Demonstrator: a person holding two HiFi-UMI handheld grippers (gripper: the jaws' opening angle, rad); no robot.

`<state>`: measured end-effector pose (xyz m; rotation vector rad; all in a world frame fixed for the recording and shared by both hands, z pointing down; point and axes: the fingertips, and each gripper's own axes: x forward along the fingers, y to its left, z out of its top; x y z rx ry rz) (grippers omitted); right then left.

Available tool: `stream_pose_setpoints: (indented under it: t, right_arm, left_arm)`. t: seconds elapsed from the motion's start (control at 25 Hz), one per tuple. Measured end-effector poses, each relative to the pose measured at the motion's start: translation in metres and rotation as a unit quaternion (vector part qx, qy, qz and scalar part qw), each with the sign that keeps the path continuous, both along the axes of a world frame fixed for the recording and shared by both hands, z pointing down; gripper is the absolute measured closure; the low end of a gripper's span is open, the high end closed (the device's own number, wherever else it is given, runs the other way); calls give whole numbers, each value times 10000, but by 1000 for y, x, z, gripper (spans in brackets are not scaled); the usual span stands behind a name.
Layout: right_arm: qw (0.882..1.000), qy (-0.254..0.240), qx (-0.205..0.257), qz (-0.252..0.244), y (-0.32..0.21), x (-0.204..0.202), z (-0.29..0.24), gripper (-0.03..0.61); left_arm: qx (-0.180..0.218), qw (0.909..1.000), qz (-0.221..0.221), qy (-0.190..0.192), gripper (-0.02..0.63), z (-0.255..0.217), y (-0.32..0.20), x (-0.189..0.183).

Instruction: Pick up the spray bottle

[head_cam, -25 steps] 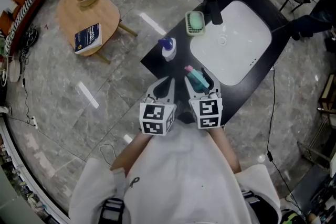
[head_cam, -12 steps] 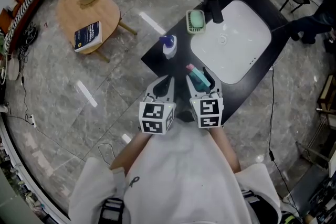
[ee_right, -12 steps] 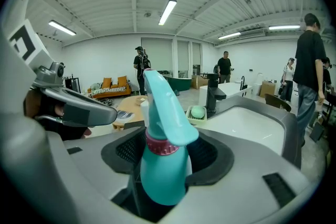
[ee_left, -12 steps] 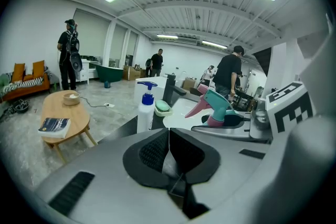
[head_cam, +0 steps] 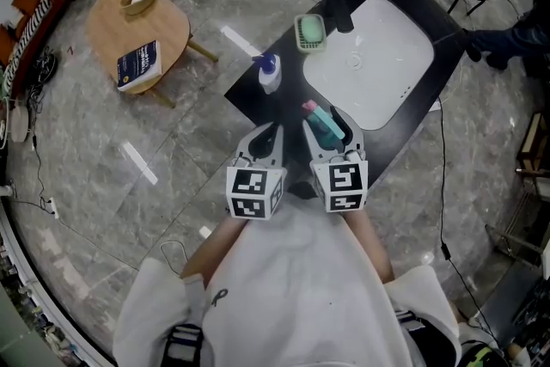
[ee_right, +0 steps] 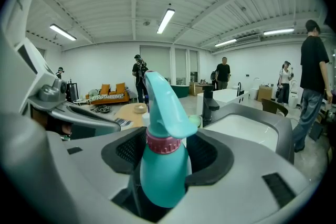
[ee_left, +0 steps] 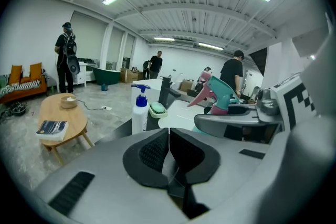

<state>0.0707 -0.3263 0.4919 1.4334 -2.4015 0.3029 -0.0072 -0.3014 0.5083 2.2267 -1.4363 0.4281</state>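
The teal spray bottle (ee_right: 164, 165) with a pink collar and teal trigger head stands upright between the jaws of my right gripper (ee_right: 167, 157), which is shut on its body. In the head view the spray bottle (head_cam: 322, 123) is held over the near edge of the black counter (head_cam: 258, 86), in my right gripper (head_cam: 328, 133). From the left gripper view the spray bottle (ee_left: 220, 96) shows at the right. My left gripper (ee_left: 168, 150) is shut with nothing in it; in the head view the left gripper (head_cam: 266, 139) hangs beside the right one.
On the black counter are a white sink basin (head_cam: 369, 64), a black faucet (head_cam: 342, 13), a green soap in a dish (head_cam: 310, 32) and a white pump bottle with a blue top (head_cam: 269, 73). A round wooden table (head_cam: 142, 30) holds a book (head_cam: 137, 64). Several people stand far off.
The counter and the floor have shifted slightly up and left in the head view. Both grippers keep their places, the right one still holding the bottle.
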Motion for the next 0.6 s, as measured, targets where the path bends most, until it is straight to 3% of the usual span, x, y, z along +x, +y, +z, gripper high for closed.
stream_pose_setpoints:
  t: [0.28,0.6]
  right_arm:
    - [9989,-43,439,154,12,12,-38,325]
    - [9979,-102,590,265,31,24,-56,327]
  left_arm:
    - [110,9999,90,59,584,-8,14,11]
    - [247,9995,171,130,584,-15,27,24]
